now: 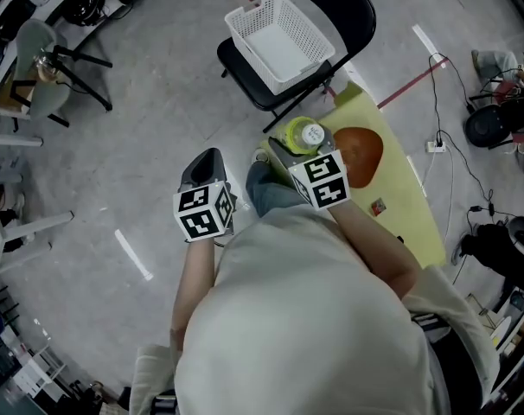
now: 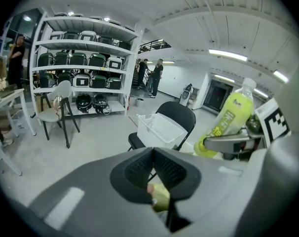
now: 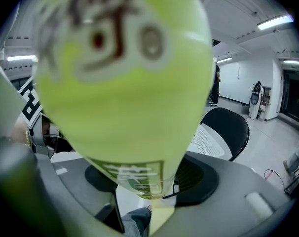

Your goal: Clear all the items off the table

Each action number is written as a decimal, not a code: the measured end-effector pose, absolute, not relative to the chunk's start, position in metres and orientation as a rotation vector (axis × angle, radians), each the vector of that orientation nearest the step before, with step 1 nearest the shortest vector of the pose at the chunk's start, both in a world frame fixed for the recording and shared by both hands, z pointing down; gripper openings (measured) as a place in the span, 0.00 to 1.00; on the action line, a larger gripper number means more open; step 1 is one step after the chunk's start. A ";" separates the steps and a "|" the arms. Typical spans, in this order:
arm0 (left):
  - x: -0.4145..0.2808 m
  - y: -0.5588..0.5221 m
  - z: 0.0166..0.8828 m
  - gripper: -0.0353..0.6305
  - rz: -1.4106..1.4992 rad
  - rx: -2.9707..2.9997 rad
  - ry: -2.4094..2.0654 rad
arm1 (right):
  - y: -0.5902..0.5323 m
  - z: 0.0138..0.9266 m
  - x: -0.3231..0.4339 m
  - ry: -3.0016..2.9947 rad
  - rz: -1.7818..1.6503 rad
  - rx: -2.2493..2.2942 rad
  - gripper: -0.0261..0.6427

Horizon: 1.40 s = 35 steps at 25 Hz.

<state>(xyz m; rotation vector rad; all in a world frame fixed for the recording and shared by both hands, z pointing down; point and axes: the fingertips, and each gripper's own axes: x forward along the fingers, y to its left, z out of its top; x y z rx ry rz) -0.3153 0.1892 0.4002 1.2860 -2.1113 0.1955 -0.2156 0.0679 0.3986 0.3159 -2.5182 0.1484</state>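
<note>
The right gripper (image 1: 302, 143) grasped a yellow-green bottle (image 1: 303, 134) with its jaws spread wide around the lower part of the body, one pad pressed on each side. In the right gripper view the bottle filled most of the frame, from the jaws upward. It was held a little right of the middle of the head view, over the upper left end of the yellow tabletop (image 1: 411, 207). Its long axis was nearly upright, and in the left gripper view it leaned slightly, with the white cap toward the upper right. The left gripper (image 1: 207, 156) was left of it, apart from the bottle, with its jaws clenched together on nothing. Toward the top of the head view a white basket (image 1: 279, 35) sat on a black chair (image 1: 353, 11). A brown round thing (image 1: 360, 154) lay on the tabletop just right of the bottle.
</note>
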 end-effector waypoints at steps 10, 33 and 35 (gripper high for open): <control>-0.373 0.123 0.394 0.07 0.205 1.328 -2.073 | 0.010 0.393 -0.273 -2.516 0.172 0.350 0.49; -0.451 0.005 0.393 0.07 0.243 1.415 -2.032 | -0.104 0.402 -0.337 -2.493 0.212 0.479 0.49; -0.455 -0.002 0.397 0.07 0.254 1.422 -2.017 | -0.111 0.406 -0.339 -2.485 0.226 0.495 0.49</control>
